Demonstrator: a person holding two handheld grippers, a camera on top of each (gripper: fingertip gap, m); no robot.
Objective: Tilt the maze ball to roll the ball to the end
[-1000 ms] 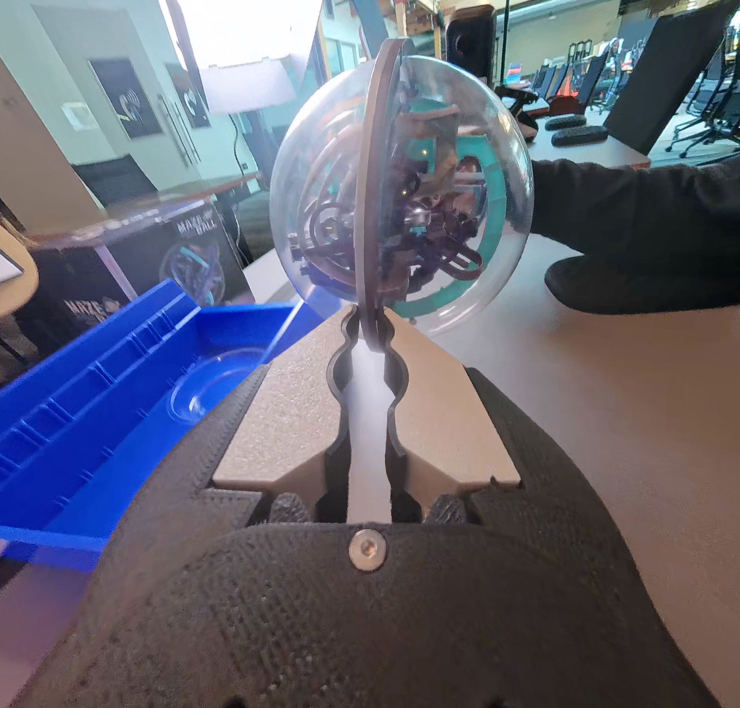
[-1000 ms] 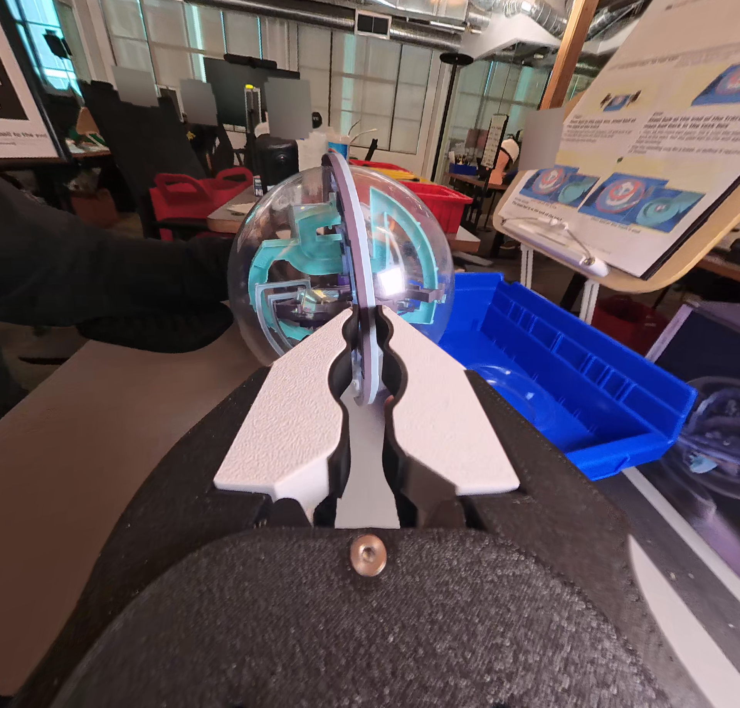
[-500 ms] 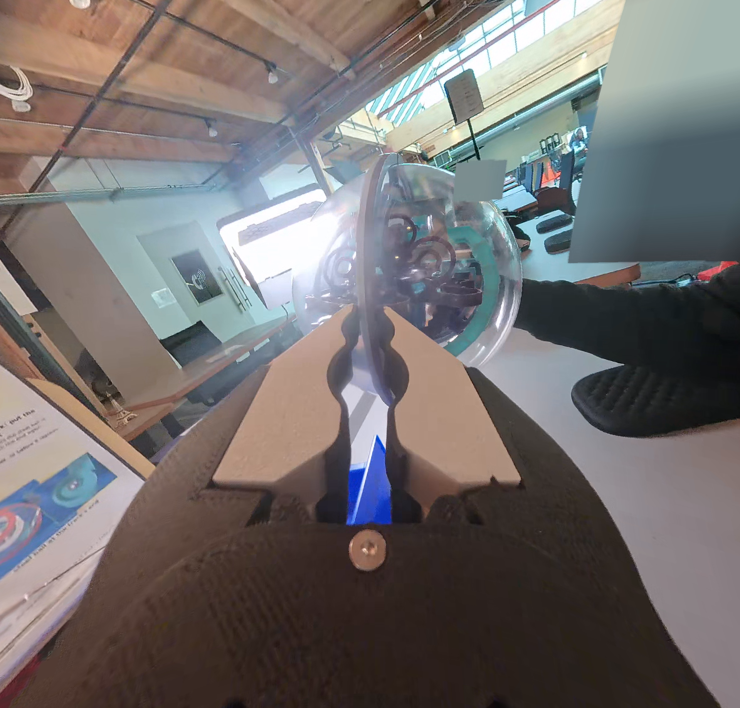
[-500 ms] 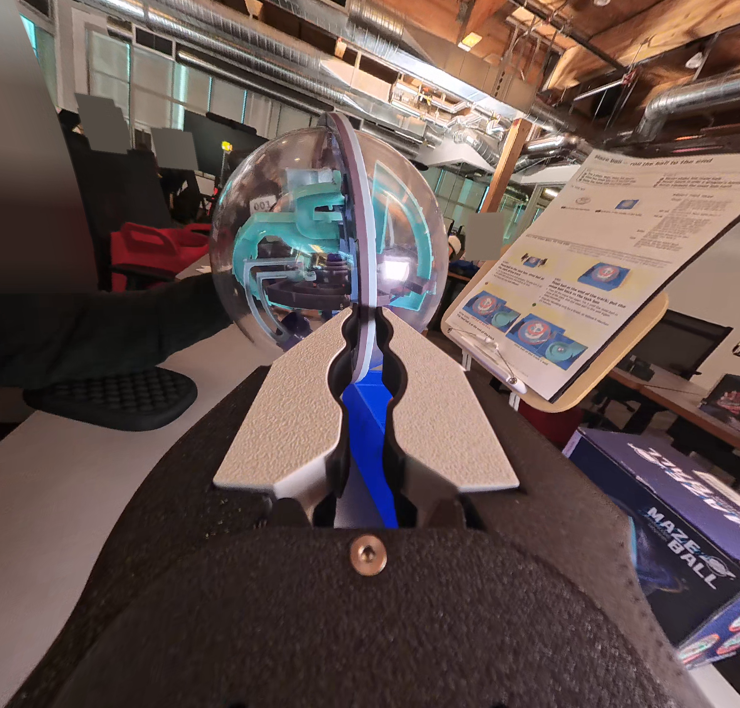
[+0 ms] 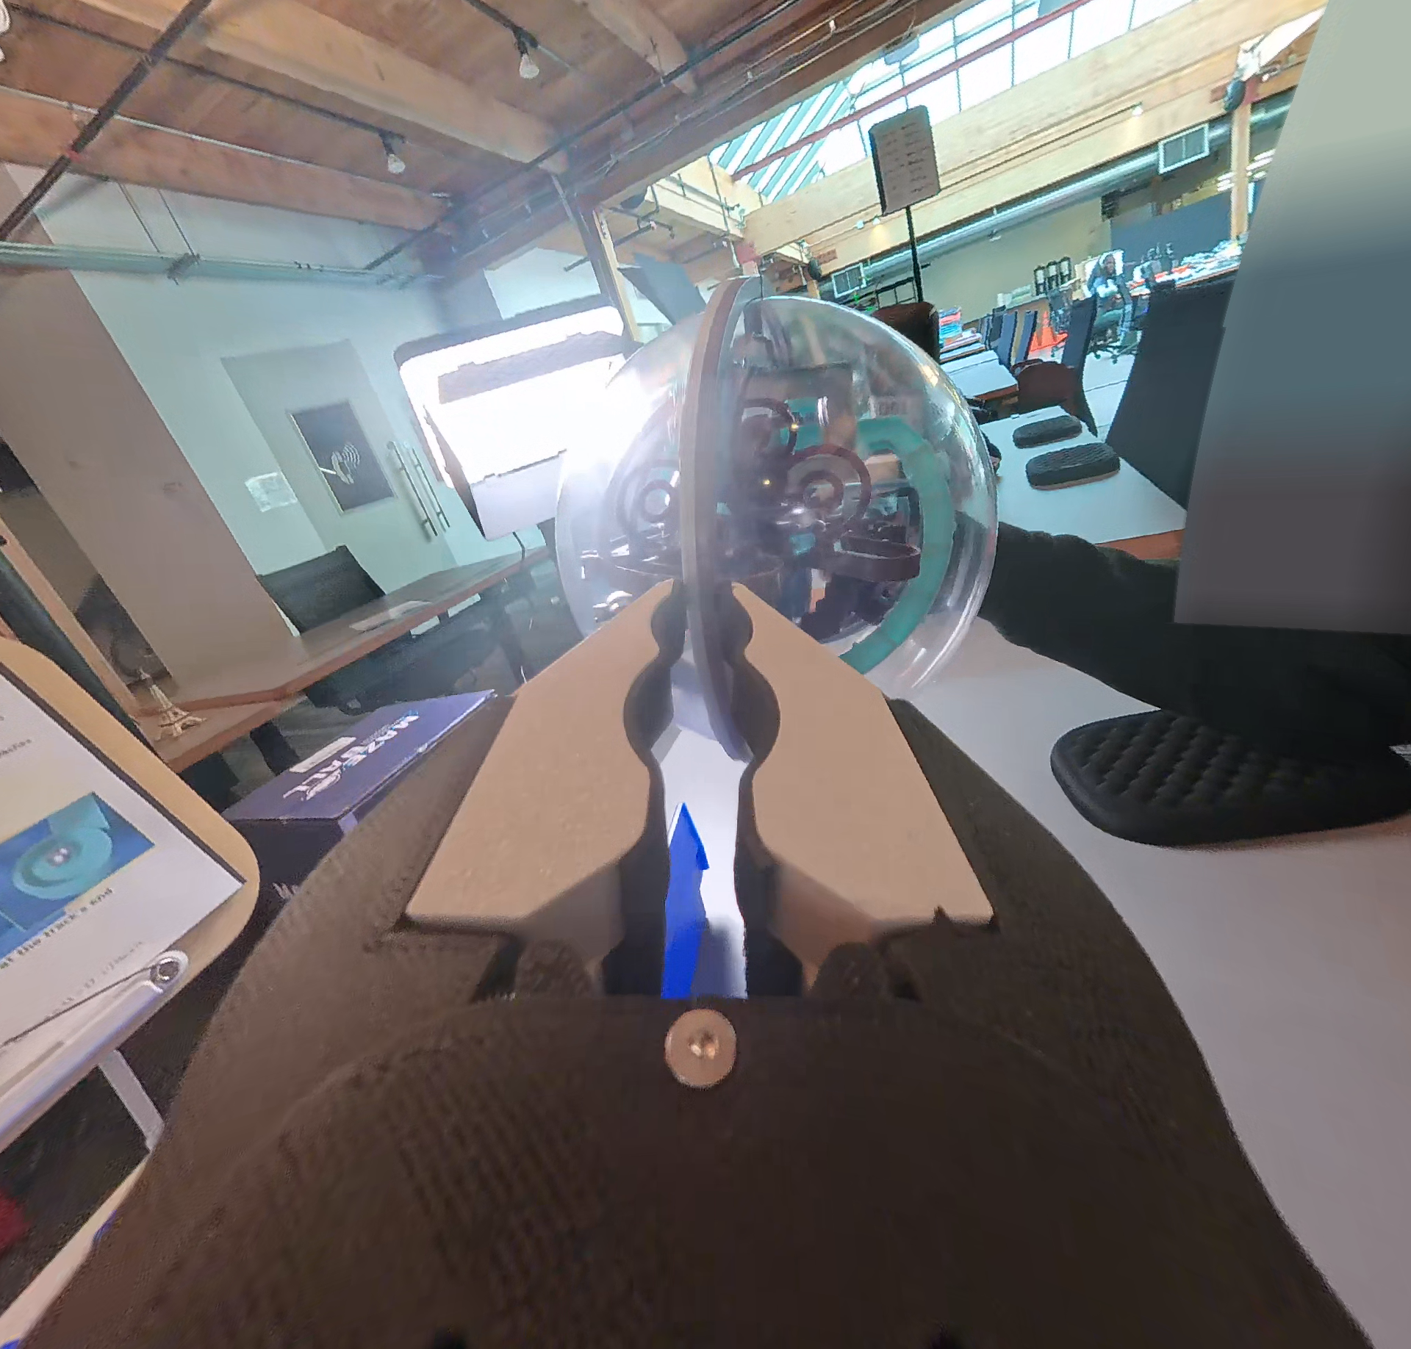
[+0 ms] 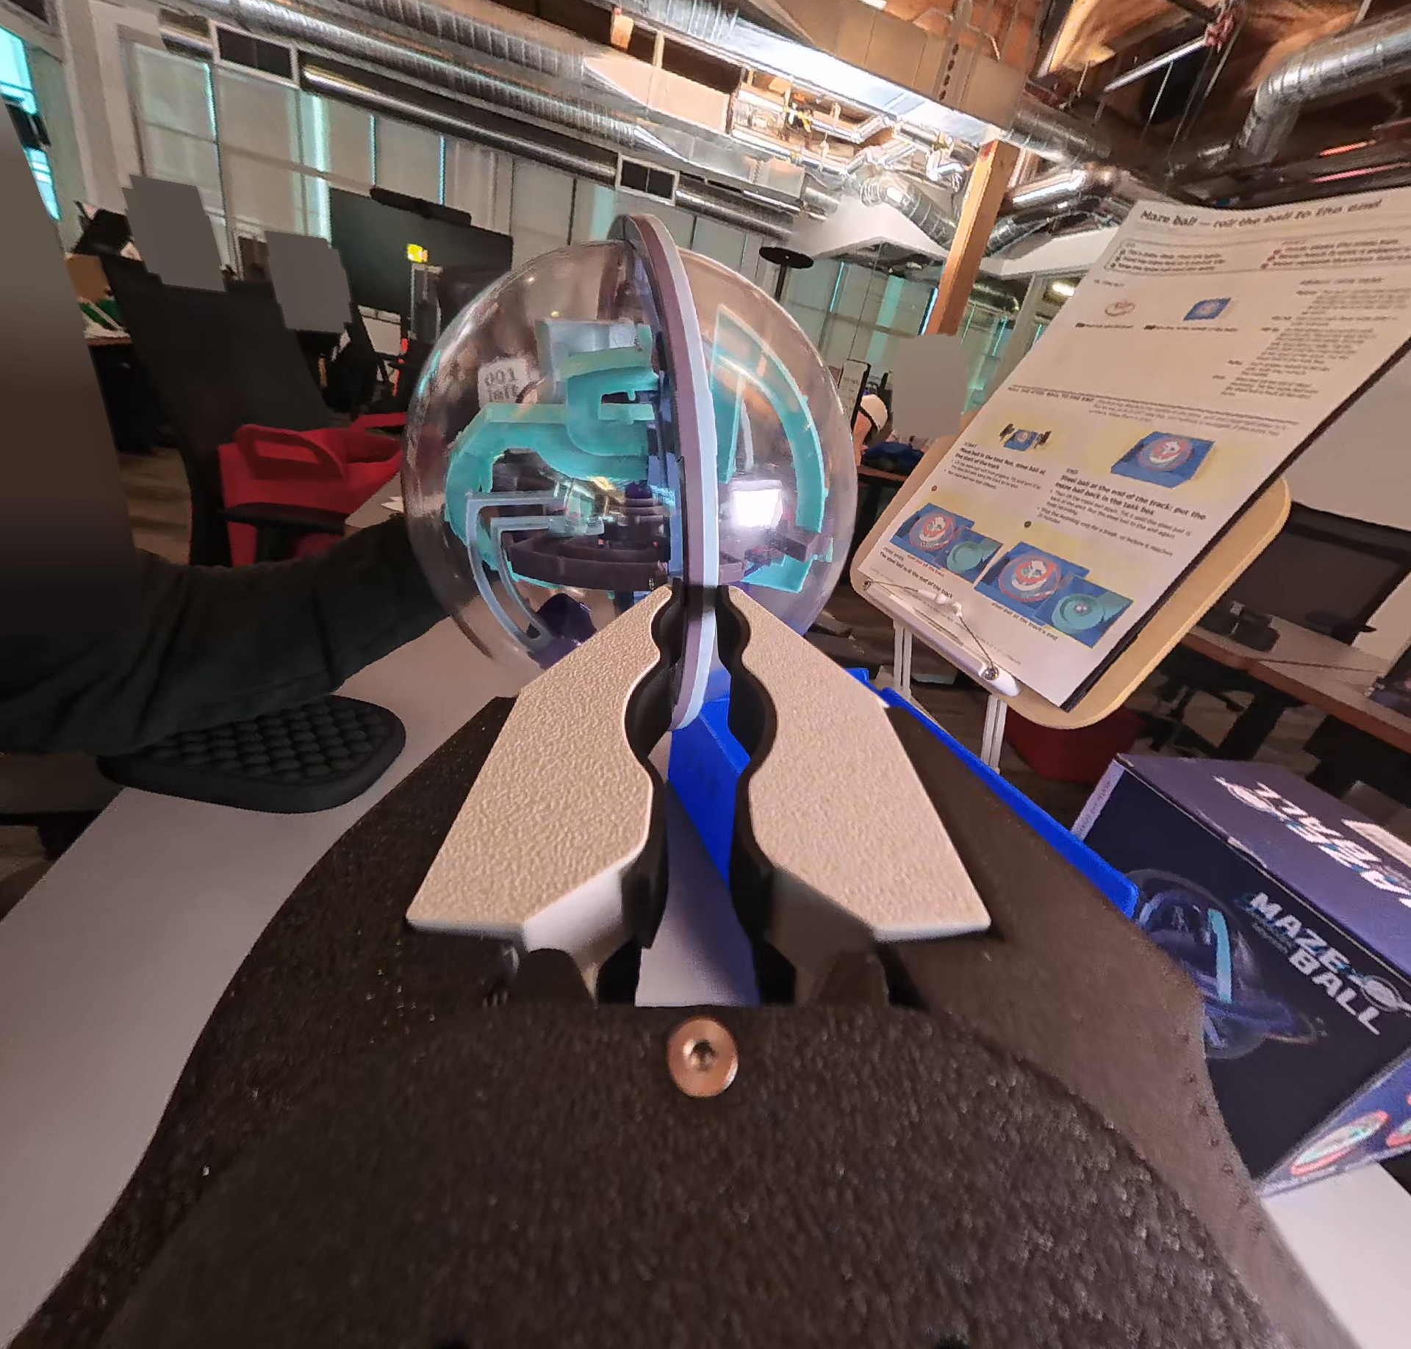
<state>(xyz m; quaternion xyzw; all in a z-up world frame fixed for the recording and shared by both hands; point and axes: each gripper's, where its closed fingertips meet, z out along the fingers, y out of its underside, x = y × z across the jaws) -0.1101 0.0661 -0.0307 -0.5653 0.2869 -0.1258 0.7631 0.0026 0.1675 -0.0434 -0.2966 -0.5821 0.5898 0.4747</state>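
The maze ball (image 5: 809,495) is a clear sphere with teal and dark tracks inside and a flat grey rim around its middle. It is held in the air above the table. My left gripper (image 5: 704,595) is shut on the rim at the near side in the left wrist view. My right gripper (image 6: 693,595) is shut on the rim of the maze ball (image 6: 580,457) from the opposite side. A dark sleeve (image 5: 1130,625) behind the ball hides the right gripper in the left wrist view. I cannot make out the small ball inside.
A blue bin (image 6: 985,801) lies on the table below the ball. A dark printed box (image 6: 1283,931) stands at the right, and also shows in the left wrist view (image 5: 382,763). A clipboard with an instruction sheet (image 6: 1145,473) stands behind the bin. A black pad (image 5: 1222,778) lies on the table.
Both grippers have tilted upward with the ball, so the ceiling now shows and the bin has dropped low in view. The ball has turned a little between the jaws' hold. Both grasps stay shut.
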